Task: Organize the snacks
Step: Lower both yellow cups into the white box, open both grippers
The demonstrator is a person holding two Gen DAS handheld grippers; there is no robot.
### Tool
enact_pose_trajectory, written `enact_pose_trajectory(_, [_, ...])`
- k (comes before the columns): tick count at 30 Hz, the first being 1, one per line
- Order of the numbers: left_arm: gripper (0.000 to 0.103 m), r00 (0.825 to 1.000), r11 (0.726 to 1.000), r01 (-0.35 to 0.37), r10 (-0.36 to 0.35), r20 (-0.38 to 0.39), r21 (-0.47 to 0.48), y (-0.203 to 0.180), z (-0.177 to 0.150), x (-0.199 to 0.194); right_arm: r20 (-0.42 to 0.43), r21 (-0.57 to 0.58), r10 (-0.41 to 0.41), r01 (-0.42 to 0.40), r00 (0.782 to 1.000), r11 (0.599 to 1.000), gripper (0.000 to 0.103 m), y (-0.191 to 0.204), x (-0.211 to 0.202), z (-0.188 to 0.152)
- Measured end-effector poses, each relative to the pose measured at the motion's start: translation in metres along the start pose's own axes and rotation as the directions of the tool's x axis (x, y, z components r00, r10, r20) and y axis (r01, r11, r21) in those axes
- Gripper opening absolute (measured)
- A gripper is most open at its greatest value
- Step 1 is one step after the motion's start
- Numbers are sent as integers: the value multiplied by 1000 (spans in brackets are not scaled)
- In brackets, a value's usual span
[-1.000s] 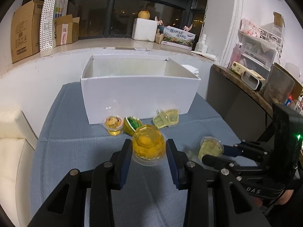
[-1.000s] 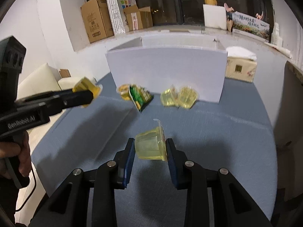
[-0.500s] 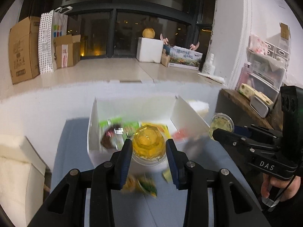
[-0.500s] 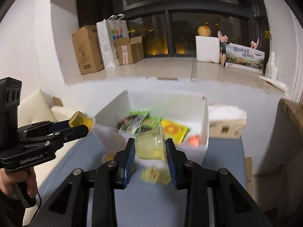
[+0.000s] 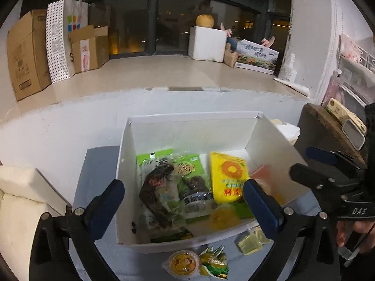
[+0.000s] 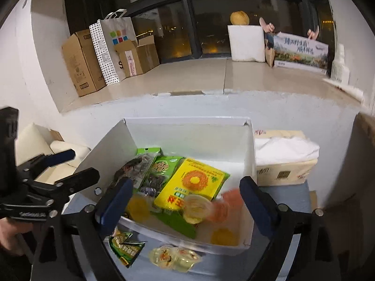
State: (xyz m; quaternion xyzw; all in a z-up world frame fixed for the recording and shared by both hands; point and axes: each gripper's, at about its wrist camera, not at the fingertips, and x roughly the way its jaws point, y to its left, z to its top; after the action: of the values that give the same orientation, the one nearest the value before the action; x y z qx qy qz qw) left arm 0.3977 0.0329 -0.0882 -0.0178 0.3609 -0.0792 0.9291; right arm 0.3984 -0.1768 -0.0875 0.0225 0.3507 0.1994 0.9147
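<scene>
The white box [image 5: 274,138] [image 6: 249,154] holds a yellow packet [image 5: 228,175] [image 6: 189,182], green packets [image 5: 187,171] [image 6: 163,167] and a dark packet [image 5: 159,187]. My left gripper [image 5: 182,201] is open and empty above the box's near edge. My right gripper [image 6: 185,201] is open and empty above the box. A blurred yellow jelly cup [image 5: 221,216] [image 6: 138,207] lies in the box. Another pale jelly cup [image 6: 195,208] shows blurred below my right gripper, over the box.
On the blue cloth before the box lie a jelly cup [image 5: 184,263], a small green packet [image 5: 214,263] [image 6: 125,249] and clear jelly cups [image 5: 249,242] [image 6: 174,256]. A tissue pack [image 6: 283,164] sits right of the box. A white sofa [image 5: 21,201] is at left.
Both grippers have opened above the box and let go of their jelly cups, which have dropped into the box. Both views have moved in closer over the box.
</scene>
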Motion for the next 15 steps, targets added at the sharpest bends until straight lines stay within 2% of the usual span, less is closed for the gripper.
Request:
enact_pose_trajectory(3, [103, 1000, 1000, -2, 2, -1, -14, 3, -7, -1, 9, -2, 9, -9, 1000, 1000, 103, 0, -4, -7])
enact_pose_trajectory(10, [103, 1000, 1000, 20, -20, 10, 10, -8, -27, -30, 84, 20, 34, -36, 996, 999, 103, 7, -49, -30])
enact_pose_trajectory(13, [103, 999, 999, 38, -38, 26, 12, -11, -51, -52, 110, 10, 54, -55, 993, 998, 103, 14, -71, -54])
enact_pose_trajectory(15, [103, 998, 998, 57, -57, 25, 10, -15, -75, -66, 91, 8, 66, -67, 994, 998, 103, 18, -80, -75])
